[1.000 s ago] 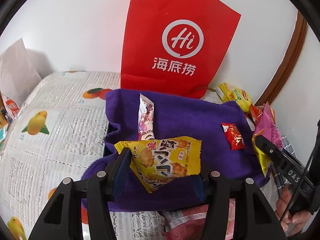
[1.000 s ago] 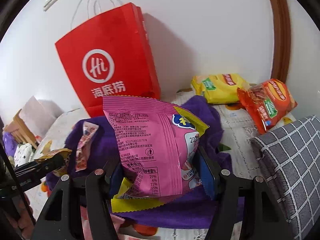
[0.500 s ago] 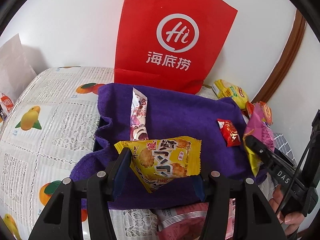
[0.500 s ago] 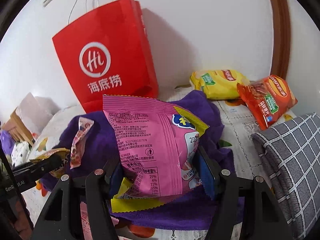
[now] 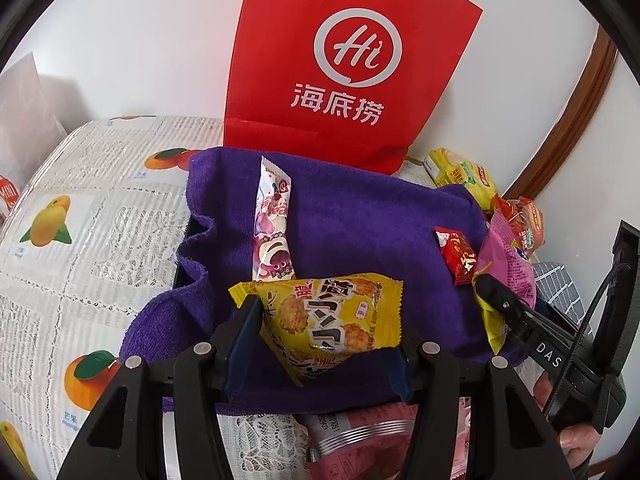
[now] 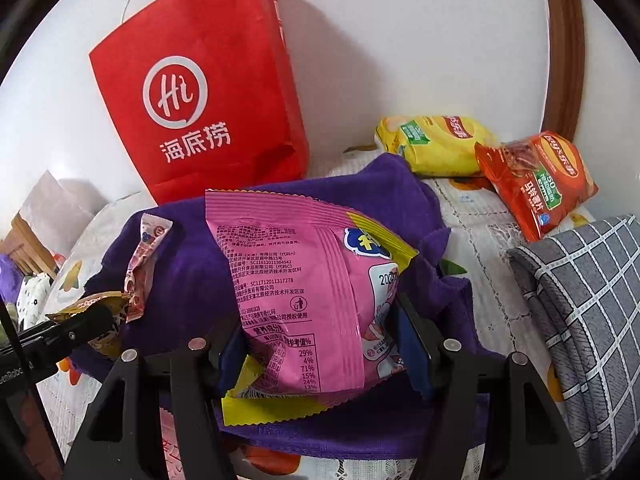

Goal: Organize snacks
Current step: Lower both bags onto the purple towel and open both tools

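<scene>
two small wrapped snacks (image 5: 274, 224) lie on the purple towel (image 5: 360, 216); the left gripper (image 5: 320, 344) clamps a yellow cracker packet (image 5: 332, 320), the right gripper (image 6: 316, 344) a pink snack bag (image 6: 296, 288), and chip bags (image 6: 536, 176) at far right look unsorted.

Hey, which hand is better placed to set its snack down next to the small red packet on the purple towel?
Right. Its gripper, shut on the pink bag, sits just beside the small red packet at the purple towel's right edge. The left gripper, holding the yellow cracker pack, is nearer the towel's front middle.

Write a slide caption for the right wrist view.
Right gripper holds a pink snack bag above a purple towel, before a red paper bag.
</scene>
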The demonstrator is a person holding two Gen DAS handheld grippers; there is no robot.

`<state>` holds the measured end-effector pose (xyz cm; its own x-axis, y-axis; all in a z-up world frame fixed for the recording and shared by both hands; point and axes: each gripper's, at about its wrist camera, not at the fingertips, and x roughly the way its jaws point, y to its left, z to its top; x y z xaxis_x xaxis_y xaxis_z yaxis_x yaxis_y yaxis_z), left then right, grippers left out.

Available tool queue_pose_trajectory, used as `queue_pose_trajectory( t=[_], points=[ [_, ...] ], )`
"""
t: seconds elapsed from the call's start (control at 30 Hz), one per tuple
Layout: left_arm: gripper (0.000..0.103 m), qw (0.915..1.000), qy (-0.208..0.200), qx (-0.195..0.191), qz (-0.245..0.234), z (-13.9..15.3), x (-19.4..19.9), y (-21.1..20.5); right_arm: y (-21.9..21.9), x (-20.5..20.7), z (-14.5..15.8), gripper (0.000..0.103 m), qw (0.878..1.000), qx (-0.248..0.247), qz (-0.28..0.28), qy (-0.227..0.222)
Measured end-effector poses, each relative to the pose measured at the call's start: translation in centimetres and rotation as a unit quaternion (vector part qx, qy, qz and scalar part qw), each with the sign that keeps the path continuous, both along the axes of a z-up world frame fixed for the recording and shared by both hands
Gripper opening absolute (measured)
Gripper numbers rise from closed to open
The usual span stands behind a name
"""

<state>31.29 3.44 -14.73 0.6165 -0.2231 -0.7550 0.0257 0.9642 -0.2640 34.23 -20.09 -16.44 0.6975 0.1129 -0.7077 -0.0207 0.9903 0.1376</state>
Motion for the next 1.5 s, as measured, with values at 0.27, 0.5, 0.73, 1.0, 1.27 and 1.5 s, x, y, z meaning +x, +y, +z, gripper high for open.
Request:
queue_pose_trajectory(
  t=[0.27,0.5,0.73,1.0,1.27,1.5],
  points=[
    [0.054,1.0,0.001,0.005,-0.006,0.0,0.0,-0.2,0.2,0.6,-0.9,0.067,1.0,-0.005,0.003,0.024],
    [0.054,0.9997,0.014,-0.011,-0.013,-0.3,0.3,-0.1,0.6,0.7,-1.0,0.074,0.999,-0.025,0.006,0.023],
    [0.057,0.9997,0.012,-0.014,-0.015,-0.1,0.1,0.0,0.5,0.3,-0.1,0.078,1.0,-0.011,0.009,0.006],
    [0.065,0.9997,0.008,-0.018,-0.012,0.5,-0.1,0.4,0.0,-0.9,1.8,0.078,1.0,0.008,-0.007,-0.016],
    [0.072,0.9992,0.006,-0.039,-0.01,1.4,-0.6,1.3,-0.6,-4.6,3.1,0.079,0.997,0.08,0.011,0.001],
    [0.072,0.999,0.005,-0.041,-0.016,2.2,-1.3,1.1,-0.2,-9.4,3.0,0.079,0.996,0.079,0.038,0.034]
  ],
)
